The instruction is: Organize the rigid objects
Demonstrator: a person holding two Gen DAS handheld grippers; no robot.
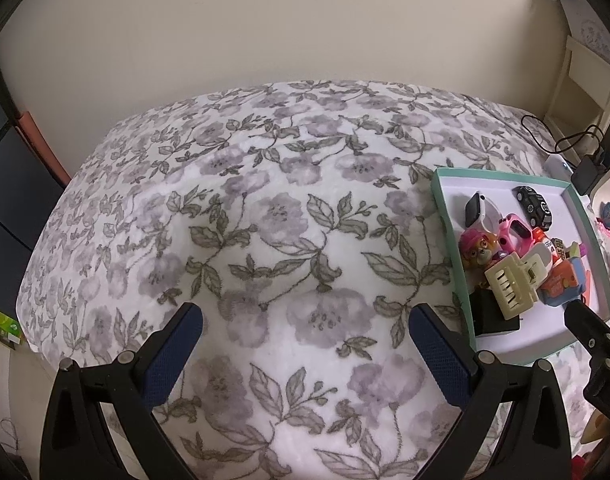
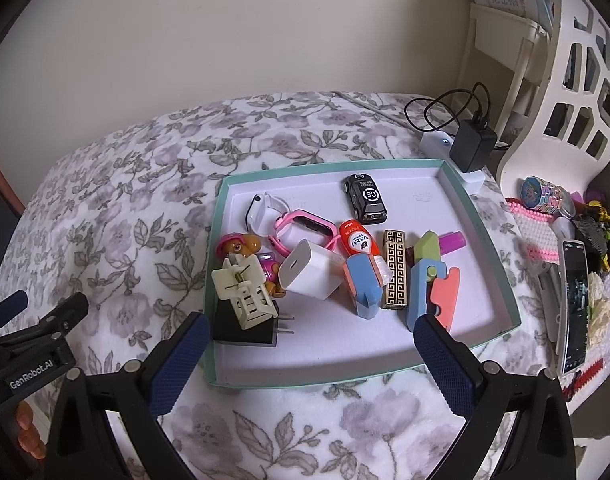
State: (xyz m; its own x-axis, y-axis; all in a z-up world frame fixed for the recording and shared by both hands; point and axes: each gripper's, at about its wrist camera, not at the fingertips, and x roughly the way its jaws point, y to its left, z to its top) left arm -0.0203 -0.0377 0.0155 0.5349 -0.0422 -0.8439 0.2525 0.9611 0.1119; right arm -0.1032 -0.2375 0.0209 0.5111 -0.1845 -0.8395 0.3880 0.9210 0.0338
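Both empty, jaws spread wide: right gripper (image 2: 307,336) over near edge of tray (image 2: 505,280), probably lining up on the jumbled toys (image 2: 317,256); left gripper (image 1: 305,334) parked over bare blanket (image 1: 265,200).

1. A floral bedspread (image 1: 289,208) covers the bed beneath a plain cream wall (image 1: 285,20).
2. A black charger (image 2: 473,145) with looped cable rests on a white power strip (image 2: 439,142).
3. A phone (image 2: 573,304) lies beside a pink beaded bag (image 2: 535,236).

Left wrist view aimed over floral blanket (image 1: 265,208), tray (image 1: 441,208) at right edge; right wrist view close above same tray (image 2: 221,216), centre frame.
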